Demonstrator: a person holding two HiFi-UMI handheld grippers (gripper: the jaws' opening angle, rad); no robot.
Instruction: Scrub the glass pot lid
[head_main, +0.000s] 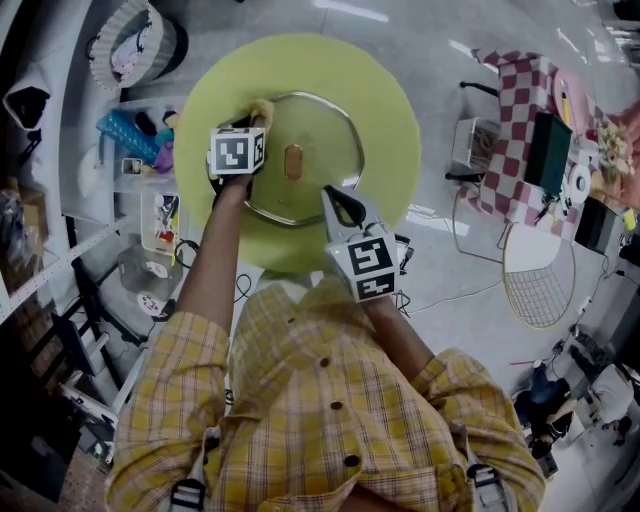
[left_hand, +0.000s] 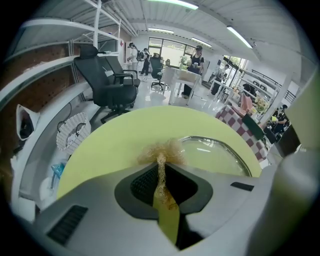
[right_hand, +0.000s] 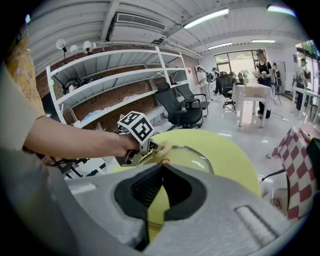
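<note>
Glass lid (head_main: 318, 135) lies flat at the centre of the round green surface (head_main: 392, 105), with the left tongs (head_main: 254, 118), clenched on a scrubber (left_hand: 162, 150), at the lid's far-left rim and the right tongs (head_main: 343, 207), closed on nothing, at its near-right rim.

**Two grippers on a lid, seen from above**

A glass pot lid (head_main: 322, 135) with a metal rim lies flat on a round yellow-green table (head_main: 400, 120), its brown knob (head_main: 292, 161) at the centre. The left gripper (head_main: 253, 120) sits at the lid's far left edge, a tuft of tan scrubber (head_main: 263, 108) at its tip against the rim. The right gripper (head_main: 344, 206) rests its dark, drawn-together tips on the lid's near right edge. Nearest the camera is a yellow plaid shirt (head_main: 320, 400). A red-checked cloth (head_main: 520, 90) lies off to the right.
</note>
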